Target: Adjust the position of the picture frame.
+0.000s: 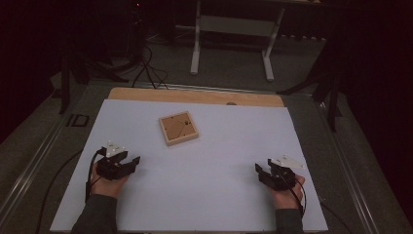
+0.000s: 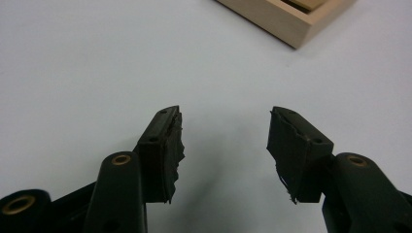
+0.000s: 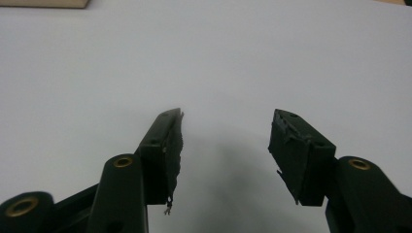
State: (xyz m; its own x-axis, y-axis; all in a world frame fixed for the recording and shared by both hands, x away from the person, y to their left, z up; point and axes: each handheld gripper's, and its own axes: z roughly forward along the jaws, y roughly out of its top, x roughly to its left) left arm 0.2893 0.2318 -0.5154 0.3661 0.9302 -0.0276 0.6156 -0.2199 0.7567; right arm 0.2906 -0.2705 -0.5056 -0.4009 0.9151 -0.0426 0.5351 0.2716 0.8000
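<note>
A white surface (image 1: 204, 165) lay bare but for a square wooden tray (image 1: 178, 127), which sat mid-surface toward the far edge, with nothing in the way. The high view showed its inlaid pieces; the left claw's view showed only its corner (image 2: 291, 22). The left claw (image 1: 130, 163) and right claw (image 1: 261, 171) rested well apart near the front, both wide open and empty.

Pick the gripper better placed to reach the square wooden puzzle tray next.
Left, probably. The left gripper sits nearer the square wooden puzzle tray on the white table sheet, jaws open, and its own view already shows the tray's corner. The right gripper is also open but farther off.
</note>
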